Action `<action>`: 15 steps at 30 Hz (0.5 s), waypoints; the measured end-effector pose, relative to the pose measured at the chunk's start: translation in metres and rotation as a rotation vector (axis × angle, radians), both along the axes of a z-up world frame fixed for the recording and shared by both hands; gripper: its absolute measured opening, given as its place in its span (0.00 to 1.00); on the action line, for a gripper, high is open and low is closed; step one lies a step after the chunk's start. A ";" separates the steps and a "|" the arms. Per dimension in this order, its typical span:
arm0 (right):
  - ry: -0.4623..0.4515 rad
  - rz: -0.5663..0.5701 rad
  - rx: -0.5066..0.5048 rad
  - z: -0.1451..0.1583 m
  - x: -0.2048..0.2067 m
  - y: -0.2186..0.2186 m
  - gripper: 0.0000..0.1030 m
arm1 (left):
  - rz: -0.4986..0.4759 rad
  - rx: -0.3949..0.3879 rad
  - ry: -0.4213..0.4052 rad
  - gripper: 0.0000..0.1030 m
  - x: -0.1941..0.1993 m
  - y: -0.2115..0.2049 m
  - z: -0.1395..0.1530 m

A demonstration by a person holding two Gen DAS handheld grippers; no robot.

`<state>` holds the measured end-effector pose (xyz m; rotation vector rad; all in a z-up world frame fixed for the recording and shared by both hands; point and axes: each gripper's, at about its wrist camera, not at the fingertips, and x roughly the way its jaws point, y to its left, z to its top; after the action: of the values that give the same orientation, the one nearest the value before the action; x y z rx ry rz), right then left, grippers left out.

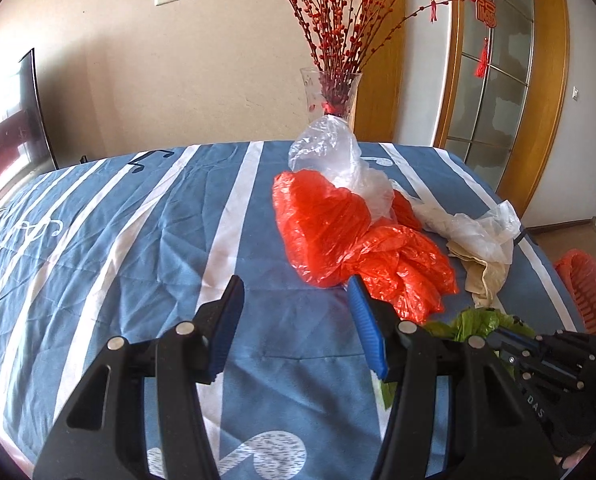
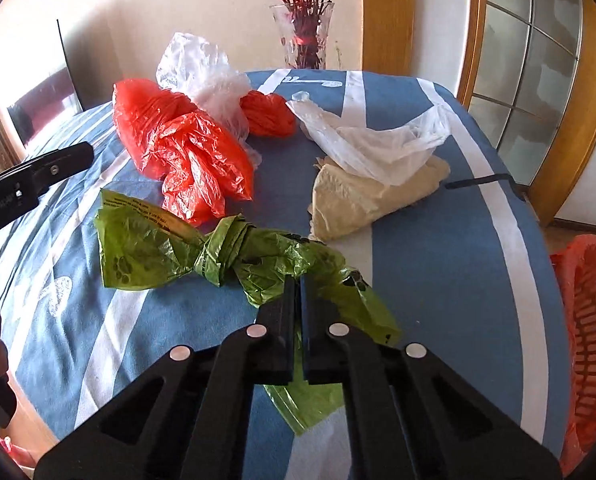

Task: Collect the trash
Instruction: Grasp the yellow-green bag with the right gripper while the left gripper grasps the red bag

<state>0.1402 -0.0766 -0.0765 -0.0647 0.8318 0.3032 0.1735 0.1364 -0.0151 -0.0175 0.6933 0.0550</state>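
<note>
Crumpled plastic bags lie on a table with a blue-and-white striped cloth (image 1: 138, 240). A red bag (image 1: 338, 232) and a clear bag (image 1: 334, 156) lie ahead and to the right of my left gripper (image 1: 296, 292), which is open and empty above the cloth. My right gripper (image 2: 297, 284) is shut on a knotted green bag (image 2: 218, 252) that rests on the cloth. The red bag (image 2: 186, 152), the clear bag (image 2: 202, 68), a white bag (image 2: 378, 144) and a beige cloth (image 2: 354, 200) lie beyond it. The right gripper shows in the left wrist view (image 1: 538, 352).
A glass vase (image 1: 330, 92) with red branches stands at the table's far edge. A red mesh basket (image 2: 590, 340) stands off the table's right side. A dark screen (image 1: 10, 128) leans at the left wall. A glass door (image 1: 494, 80) is at the right.
</note>
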 end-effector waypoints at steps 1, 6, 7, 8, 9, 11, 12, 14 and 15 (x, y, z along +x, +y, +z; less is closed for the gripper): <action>-0.005 -0.002 0.004 0.001 -0.003 -0.002 0.02 | 0.000 0.002 0.002 0.52 0.001 -0.001 0.000; -0.057 -0.037 0.007 0.013 -0.015 -0.023 0.02 | -0.003 0.019 0.003 0.53 0.006 -0.009 0.000; -0.071 -0.050 0.005 0.017 -0.019 -0.030 0.02 | -0.002 0.016 0.004 0.55 0.008 -0.009 0.000; -0.084 -0.064 0.003 0.020 -0.023 -0.038 0.02 | 0.001 0.010 0.006 0.56 0.009 -0.010 0.000; -0.096 -0.079 0.002 0.023 -0.026 -0.045 0.02 | 0.002 0.004 0.008 0.56 0.011 -0.010 0.001; -0.116 -0.118 0.002 0.028 -0.030 -0.062 0.02 | 0.002 -0.010 0.014 0.56 0.015 -0.012 0.001; -0.122 -0.134 0.004 0.030 -0.030 -0.070 0.02 | 0.000 -0.012 0.016 0.56 0.016 -0.014 0.002; -0.139 -0.175 0.001 0.034 -0.036 -0.087 0.02 | -0.008 -0.015 0.022 0.56 0.022 -0.023 0.003; -0.143 -0.187 -0.001 0.035 -0.035 -0.092 0.02 | -0.010 -0.015 0.023 0.56 0.025 -0.028 0.005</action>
<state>0.1050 -0.1688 -0.0417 -0.0087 0.6906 0.1202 0.1990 0.1088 -0.0105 -0.0275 0.7163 0.0407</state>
